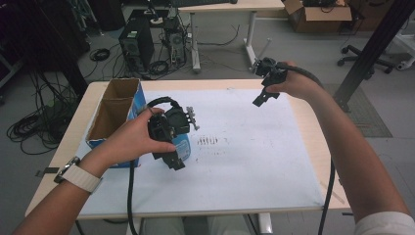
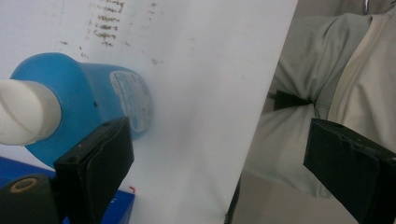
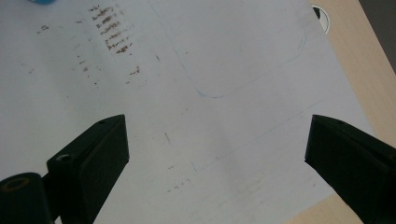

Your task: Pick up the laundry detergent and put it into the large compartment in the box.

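A blue bottle [image 1: 185, 147] with a white cap [image 2: 25, 112] stands on the white sheet beside an open cardboard box [image 1: 115, 107] with blue sides. My left gripper [image 1: 175, 164] hovers over the bottle, hiding most of it in the high view. In the left gripper view the bottle [image 2: 93, 93] lies behind the left jaw, outside the gap, and my left gripper [image 2: 219, 140] is open with nothing between its jaws. My right gripper [image 1: 259, 100] is held up over the table's far right part. In its own view, my right gripper [image 3: 217, 135] is open above bare sheet.
The white sheet [image 1: 254, 156] covers most of the wooden table [image 1: 313, 122] and bears dark smudges [image 1: 208, 140]. Beyond the far edge are computer towers [image 1: 137, 44], cables, a desk and a cardboard carton [image 1: 318, 14]. A black post [image 1: 372, 49] rises at the right.
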{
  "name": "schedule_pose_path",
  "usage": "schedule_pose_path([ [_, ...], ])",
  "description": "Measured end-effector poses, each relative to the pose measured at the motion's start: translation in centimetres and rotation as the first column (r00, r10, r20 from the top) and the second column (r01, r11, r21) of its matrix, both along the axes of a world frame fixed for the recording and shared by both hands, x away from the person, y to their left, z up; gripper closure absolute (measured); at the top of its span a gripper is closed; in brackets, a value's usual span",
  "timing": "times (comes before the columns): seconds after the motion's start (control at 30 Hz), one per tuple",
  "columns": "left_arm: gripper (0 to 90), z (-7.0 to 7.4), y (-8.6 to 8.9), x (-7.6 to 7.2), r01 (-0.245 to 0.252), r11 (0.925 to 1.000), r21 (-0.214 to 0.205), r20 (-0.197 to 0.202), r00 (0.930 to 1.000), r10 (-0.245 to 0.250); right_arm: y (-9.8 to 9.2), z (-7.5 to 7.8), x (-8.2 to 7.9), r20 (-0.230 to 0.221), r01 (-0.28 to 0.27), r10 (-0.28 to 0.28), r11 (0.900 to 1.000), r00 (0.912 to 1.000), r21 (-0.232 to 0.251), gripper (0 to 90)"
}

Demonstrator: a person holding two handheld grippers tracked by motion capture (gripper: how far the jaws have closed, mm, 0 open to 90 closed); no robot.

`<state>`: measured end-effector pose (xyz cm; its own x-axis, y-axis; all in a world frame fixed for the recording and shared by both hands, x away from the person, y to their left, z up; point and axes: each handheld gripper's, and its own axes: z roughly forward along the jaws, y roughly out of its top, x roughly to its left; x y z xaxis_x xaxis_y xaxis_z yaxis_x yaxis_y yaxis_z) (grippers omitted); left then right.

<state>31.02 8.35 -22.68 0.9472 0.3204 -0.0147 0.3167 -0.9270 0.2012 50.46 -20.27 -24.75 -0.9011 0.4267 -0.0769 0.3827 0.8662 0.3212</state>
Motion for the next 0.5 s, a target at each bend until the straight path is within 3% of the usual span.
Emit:
schedule_pose_path([
  [0.5,7.6,2.0,0.3,-0.4,-0.02,0.9995,-0.025,0.031,0.9993,0.021,-0.4,0.3,-0.3,0.01,0.005,-0.005,0.9999,0.9999,0.012,6.6],
])
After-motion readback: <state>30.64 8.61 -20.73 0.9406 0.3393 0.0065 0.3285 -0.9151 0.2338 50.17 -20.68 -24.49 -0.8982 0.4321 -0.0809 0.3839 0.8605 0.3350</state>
